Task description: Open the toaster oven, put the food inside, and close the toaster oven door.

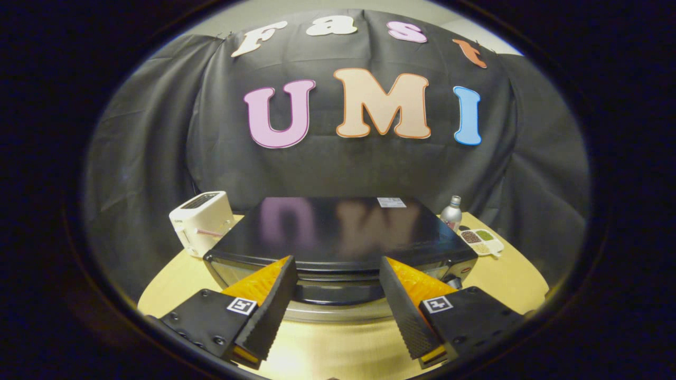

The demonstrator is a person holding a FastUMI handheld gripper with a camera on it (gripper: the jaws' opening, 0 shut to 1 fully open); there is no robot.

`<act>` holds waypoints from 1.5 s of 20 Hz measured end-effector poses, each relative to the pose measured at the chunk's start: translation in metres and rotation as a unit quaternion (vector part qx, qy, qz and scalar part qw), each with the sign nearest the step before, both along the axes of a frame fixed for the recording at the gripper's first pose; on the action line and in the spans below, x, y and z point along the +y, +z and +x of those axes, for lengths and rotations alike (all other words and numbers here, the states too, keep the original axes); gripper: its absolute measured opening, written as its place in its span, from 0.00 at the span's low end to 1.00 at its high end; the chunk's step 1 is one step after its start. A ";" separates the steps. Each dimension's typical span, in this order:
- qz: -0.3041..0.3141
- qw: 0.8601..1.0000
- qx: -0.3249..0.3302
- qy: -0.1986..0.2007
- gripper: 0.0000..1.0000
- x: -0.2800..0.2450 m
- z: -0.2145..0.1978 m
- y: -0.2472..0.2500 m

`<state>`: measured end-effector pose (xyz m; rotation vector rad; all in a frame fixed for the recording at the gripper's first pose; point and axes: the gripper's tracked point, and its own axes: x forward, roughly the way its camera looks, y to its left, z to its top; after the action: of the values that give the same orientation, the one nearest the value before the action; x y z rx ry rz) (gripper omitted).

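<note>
A black toaster oven [338, 232] with a glossy flat top stands on the light wooden table [501, 285], just ahead of my fingers. Its door handle [338, 293] runs across the top of the front, level with my fingertips and in the gap between them. My gripper [338, 264] is open, one finger on each side of the handle, touching nothing that I can see. The door looks shut. The oven's front below the handle is hidden by the fingers and the low viewing angle.
A white slot toaster [202, 221] stands to the left of the oven. Behind the oven's right corner is a small silver bottle [451, 212], and beside it a white divided dish [481, 241] with small portions of food. The booth's black cloth hangs behind the table.
</note>
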<state>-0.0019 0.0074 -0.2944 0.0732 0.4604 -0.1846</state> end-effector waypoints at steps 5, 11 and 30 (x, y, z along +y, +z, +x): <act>0.001 1.000 0.009 0.013 0.98 0.001 -0.014 0.001; 0.011 0.998 0.050 0.022 0.98 0.007 -0.061 -0.010; 0.025 0.978 0.204 0.037 0.92 0.035 -0.153 -0.118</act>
<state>-0.1554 0.0421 -0.4121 0.0669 0.8758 -0.1148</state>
